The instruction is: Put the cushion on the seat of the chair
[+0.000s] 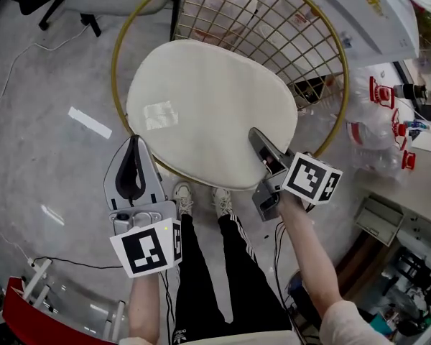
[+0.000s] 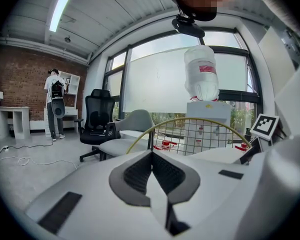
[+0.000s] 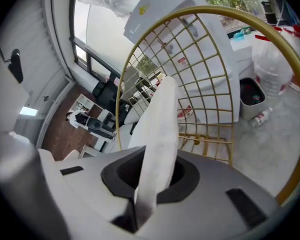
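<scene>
The cushion [image 1: 212,113] is matt cream cloth, faintly rough. The chair [image 1: 273,34] is thin glossy gold metal wire. Upper left, the floor [image 1: 50,85] is smooth grey concrete, slightly shiny.

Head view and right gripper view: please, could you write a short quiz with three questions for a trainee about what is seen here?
1. True or false: the right gripper is shut on the cushion.
2. The rim of the chair is: A gold, B blue, C black.
3. Which part of the cushion does the right gripper grip, its middle or its edge?
Key: 1 true; 2 A; 3 its edge.
</scene>
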The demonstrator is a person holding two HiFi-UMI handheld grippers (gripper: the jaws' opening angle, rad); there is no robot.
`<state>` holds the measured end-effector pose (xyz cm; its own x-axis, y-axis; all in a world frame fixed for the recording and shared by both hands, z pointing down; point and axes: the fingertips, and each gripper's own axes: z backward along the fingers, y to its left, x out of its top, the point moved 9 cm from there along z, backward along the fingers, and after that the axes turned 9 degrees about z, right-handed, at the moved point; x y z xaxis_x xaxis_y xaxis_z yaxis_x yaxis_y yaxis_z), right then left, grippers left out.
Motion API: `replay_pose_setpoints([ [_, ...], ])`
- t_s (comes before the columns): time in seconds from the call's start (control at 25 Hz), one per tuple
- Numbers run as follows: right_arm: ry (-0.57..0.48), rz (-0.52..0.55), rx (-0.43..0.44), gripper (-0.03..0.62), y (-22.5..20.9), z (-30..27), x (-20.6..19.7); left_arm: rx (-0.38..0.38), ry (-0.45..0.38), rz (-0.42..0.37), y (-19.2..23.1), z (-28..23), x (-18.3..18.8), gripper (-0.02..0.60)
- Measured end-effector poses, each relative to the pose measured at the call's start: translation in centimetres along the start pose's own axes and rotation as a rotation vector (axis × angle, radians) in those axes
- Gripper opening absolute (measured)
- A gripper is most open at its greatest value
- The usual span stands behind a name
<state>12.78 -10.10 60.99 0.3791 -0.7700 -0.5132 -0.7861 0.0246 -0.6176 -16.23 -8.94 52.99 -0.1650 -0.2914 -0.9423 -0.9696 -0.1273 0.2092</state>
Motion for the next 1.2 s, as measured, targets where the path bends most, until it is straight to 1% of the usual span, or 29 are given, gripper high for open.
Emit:
replay_pose_setpoints([
  [0.08, 0.027, 0.012, -0.061, 0.052, -0.6, -0.2, -0.6, -0.010, 0.012, -0.004, -0.4, -0.1, -0.3, 0.014],
  [0.2, 0.047, 0.026, -0.116, 0.053, -1.5, -0.6, -1.4, -0.025, 0.020, -0.017, -0.9, -0.4, -0.5, 0.014],
  [0.44, 0.075, 0.042, -0.174, 0.054, -3.1, -2.0, -2.1, -0.048, 0.036, -0.031, -1.6, -0.8, -1.3, 0.014],
  [0.56, 0.088, 0.027, -0.200, 0.054, -3.9, -2.5, -2.7, -0.053, 0.050, -0.029, -1.9, -0.8, -1.8, 0.014],
  [0.76, 0.120, -0.031, -0.248, 0.054, -5.1, -3.1, -4.4, -0.057, 0.071, -0.036, -2.0, -0.7, -2.4, 0.014],
  [0.92, 0.127, -0.012, -0.290, 0.057, -5.5, -3.4, -5.1, -0.059, 0.075, -0.038, -1.8, -0.8, -2.6, 0.014],
  [1.08, 0.138, -0.018, -0.331, 0.098, -6.2, -3.6, -5.3, -0.059, 0.083, -0.036, -1.6, -1.0, -3.0, 0.014],
  [1.2, 0.148, -0.074, -0.351, 0.128, -6.8, -3.7, -5.9, -0.061, 0.090, -0.033, -1.7, -1.0, -3.3, 0.014],
])
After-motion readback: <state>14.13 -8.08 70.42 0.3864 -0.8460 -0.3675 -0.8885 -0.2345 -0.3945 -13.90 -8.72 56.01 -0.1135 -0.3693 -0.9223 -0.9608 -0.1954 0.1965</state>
